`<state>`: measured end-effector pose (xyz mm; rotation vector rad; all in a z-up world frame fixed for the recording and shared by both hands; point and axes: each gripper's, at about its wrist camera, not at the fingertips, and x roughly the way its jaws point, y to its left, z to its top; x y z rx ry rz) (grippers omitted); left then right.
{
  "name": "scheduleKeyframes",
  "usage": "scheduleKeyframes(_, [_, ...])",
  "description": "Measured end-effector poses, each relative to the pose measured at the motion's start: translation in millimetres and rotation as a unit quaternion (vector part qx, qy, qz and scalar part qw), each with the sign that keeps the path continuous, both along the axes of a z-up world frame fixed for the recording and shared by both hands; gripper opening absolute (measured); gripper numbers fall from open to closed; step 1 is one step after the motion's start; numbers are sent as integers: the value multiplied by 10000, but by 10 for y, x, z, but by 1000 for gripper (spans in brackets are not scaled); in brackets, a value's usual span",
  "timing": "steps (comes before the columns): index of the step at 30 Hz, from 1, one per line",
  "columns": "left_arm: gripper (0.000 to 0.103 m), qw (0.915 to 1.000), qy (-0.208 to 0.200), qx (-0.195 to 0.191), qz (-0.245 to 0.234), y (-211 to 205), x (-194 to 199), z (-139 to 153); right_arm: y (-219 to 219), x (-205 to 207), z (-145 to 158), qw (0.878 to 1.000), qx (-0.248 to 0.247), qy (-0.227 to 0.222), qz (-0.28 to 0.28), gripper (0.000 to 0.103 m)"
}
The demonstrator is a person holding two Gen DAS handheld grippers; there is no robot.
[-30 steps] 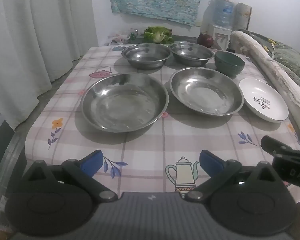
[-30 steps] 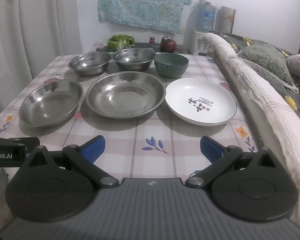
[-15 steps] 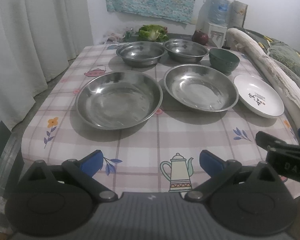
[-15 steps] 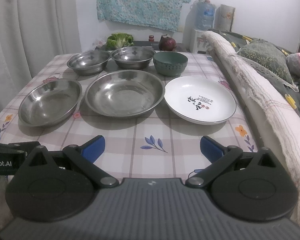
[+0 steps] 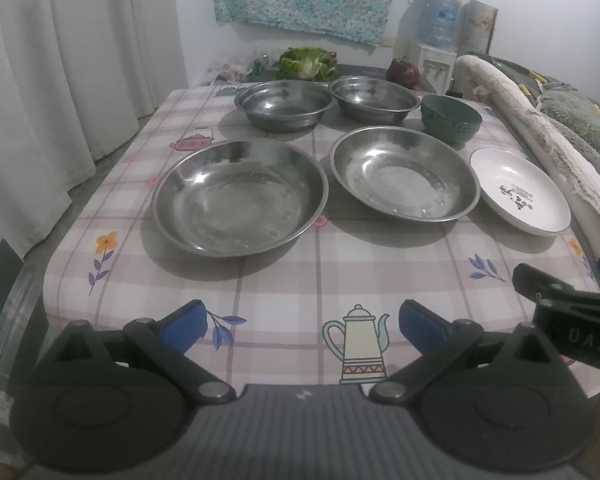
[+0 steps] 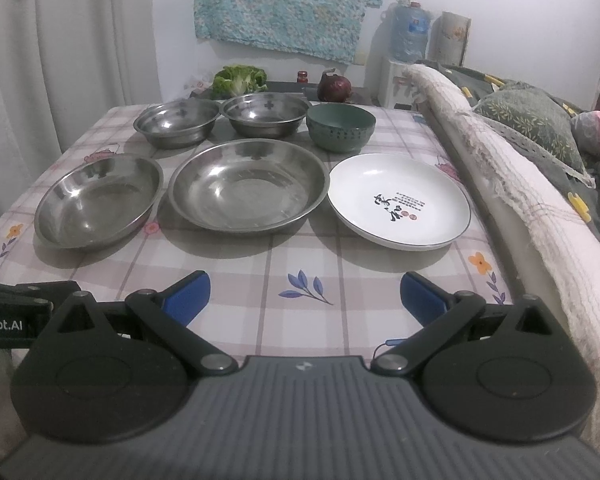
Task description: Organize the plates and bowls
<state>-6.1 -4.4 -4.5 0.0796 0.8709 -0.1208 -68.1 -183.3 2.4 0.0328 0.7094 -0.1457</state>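
Both cameras have shifted only slightly over the last second, and every dish lies where it lay. Your desk [image 5: 284, 280], under a checked cloth printed with teapots and flowers, carries six dishes in two rows.

Near row, seen by your left wrist: a large steel plate [image 5: 239, 196] on the left, a second steel plate [image 5: 404, 178] at centre just beside it, and a white plate with black characters [image 5: 520, 196] on the right, its rim close to the centre plate.

Far row: two steel bowls, left [image 5: 284, 105] and right [image 5: 374, 98], almost rim to rim, then a green bowl [image 5: 451, 120] near the far edge of the white plate.

Beyond the desk lie a head of lettuce [image 5: 308, 63] and a red onion [image 5: 402, 73]; a water bottle [image 6: 410, 28] stands further right.

Your left gripper [image 5: 302, 320] hovers over the near edge with its blue fingers [image 5: 183, 326] spread wide and holding nothing. Your right gripper [image 6: 305, 298] hovers likewise, fingers [image 6: 422, 300] spread and empty, facing the gap between the centre steel plate and the white plate.
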Motion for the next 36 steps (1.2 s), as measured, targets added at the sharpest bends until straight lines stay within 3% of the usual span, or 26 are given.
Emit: scheduleKeyframes(36, [103, 9999, 83, 47, 65, 47, 75, -68, 28, 46, -4, 10000, 7, 23, -24, 102])
